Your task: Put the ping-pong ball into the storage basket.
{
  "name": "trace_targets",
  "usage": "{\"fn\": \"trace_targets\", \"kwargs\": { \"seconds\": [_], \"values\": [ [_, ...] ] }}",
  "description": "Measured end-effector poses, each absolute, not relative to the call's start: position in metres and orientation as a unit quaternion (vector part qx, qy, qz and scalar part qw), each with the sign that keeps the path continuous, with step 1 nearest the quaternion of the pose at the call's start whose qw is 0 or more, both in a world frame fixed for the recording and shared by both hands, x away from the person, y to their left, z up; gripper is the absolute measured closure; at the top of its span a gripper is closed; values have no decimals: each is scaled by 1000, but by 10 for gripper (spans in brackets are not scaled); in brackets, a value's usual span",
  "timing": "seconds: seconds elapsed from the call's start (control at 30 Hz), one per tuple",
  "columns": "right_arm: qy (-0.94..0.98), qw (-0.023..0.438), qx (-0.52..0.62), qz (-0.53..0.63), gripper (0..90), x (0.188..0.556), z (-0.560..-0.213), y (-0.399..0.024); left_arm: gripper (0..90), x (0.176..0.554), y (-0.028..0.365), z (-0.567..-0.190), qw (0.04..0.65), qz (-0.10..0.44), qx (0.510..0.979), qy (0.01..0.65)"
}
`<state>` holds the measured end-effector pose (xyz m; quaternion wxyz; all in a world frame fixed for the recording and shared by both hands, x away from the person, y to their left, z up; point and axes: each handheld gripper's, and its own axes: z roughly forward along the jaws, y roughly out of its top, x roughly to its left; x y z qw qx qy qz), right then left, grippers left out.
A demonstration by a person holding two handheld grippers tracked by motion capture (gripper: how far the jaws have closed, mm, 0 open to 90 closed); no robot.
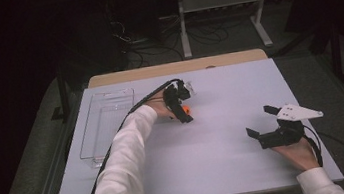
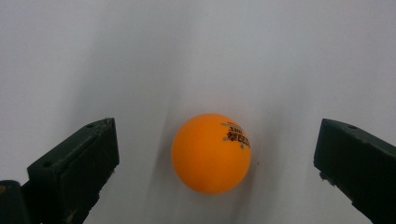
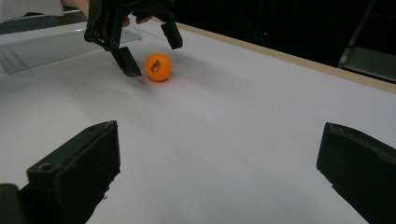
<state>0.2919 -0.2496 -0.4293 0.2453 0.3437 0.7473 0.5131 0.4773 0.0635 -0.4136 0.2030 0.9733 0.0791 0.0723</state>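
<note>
Table [image 1: 230,170], clear tray [image 1: 105,123], two grippers, one orange ping-pong ball [image 2: 211,153].
Right of the tray, left gripper [image 2: 215,154] straddles the ball, jaws apart, ball untouched; closing comes next, probably. Right gripper [image 1: 260,124] gapes idle, well right.

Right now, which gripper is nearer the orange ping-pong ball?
Left. The left gripper straddles the orange ping-pong ball, jaws open, not touching. The right gripper rests far off, open.

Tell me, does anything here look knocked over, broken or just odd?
Nothing stands out. The orange ball sits whole on the white table, between the open jaws of the left gripper and untouched. The clear tray lies flat at the table's left. The right gripper is open, apart.
</note>
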Motion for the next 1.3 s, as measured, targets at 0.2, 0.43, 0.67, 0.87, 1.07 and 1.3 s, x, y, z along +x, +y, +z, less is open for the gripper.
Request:
{"fn": "trace_targets", "kwargs": {
  "seconds": [0.2, 0.43, 0.67, 0.87, 1.07, 1.3],
  "values": [
    [749, 244, 342, 512, 0, 292, -430, -249, 3, 477, 63, -416, 197, 68, 975, 77],
    [749, 245, 342, 512, 0, 292, -429, -248, 74, 476, 64, -415, 192, 71, 976, 74],
    [749, 244, 342, 512, 0, 292, -430, -248, 187, 477, 64, -415, 186, 75, 977, 76],
    [750, 245, 342, 511, 0, 292, -430, -249, 240, 478, 64, -417, 180, 71, 978, 77],
    [749, 244, 343, 511, 0, 292, -430, -249, 309, 478, 65, -417, 181, 71, 978, 78],
    [750, 244, 343, 511, 0, 292, -430, -249, 388, 481, 66, -415, 180, 69, 978, 82]
  ]
}}
